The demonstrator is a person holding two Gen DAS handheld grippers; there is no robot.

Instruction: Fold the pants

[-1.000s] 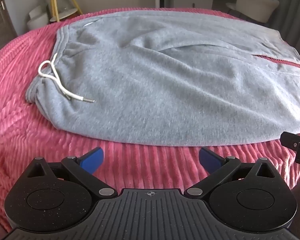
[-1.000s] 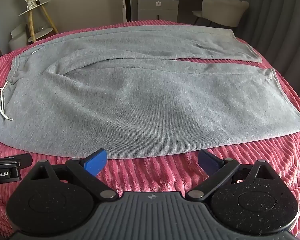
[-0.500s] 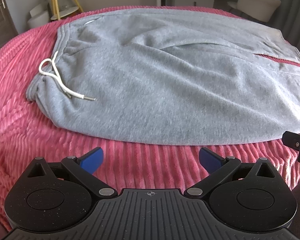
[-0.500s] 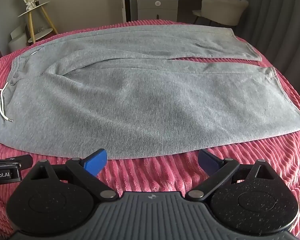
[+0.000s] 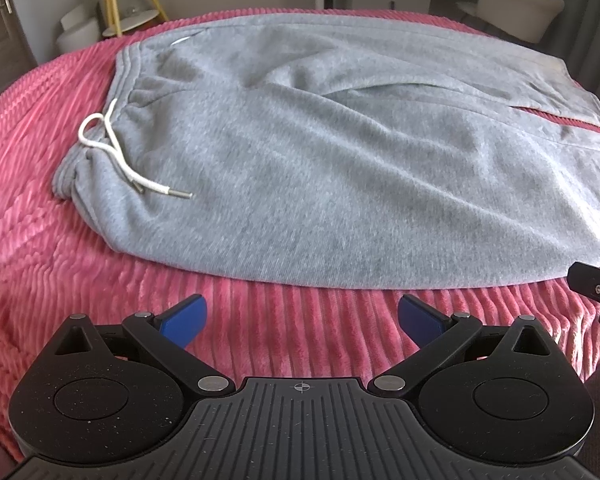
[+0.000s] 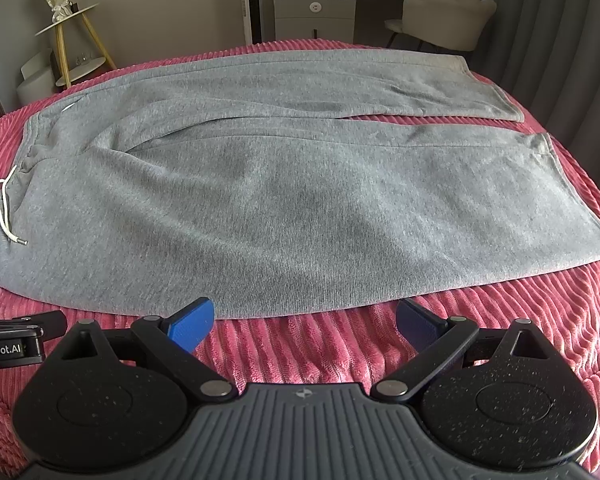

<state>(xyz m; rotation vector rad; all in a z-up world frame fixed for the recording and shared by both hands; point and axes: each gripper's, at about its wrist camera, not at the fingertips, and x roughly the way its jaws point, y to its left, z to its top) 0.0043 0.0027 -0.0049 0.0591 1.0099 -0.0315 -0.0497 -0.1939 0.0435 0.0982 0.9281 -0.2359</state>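
Grey sweatpants (image 5: 340, 152) (image 6: 300, 200) lie flat on a pink ribbed bedspread (image 5: 300, 320) (image 6: 300, 344), waistband to the left, both legs running right. A white drawstring (image 5: 116, 152) (image 6: 4, 216) rests on the waistband end. My left gripper (image 5: 302, 316) is open, hovering over bare bedspread just short of the pants' near edge, close to the waist. Over the same near edge, by the lower leg, my right gripper (image 6: 304, 322) is open too. Nothing sits between either pair of blue fingers.
Part of the right gripper body (image 5: 596, 288) shows at the left wrist view's right edge; the left one (image 6: 12, 344) shows at the right wrist view's left. Beyond the bed stand a yellow-legged side table (image 6: 68, 40), a white cabinet (image 6: 314, 16), a cream chair (image 6: 444, 16) and grey curtains (image 6: 560, 40).
Both grippers have pulled back slightly, so the pants sit a little farther away in each view. Both stay open and the pants have not moved.
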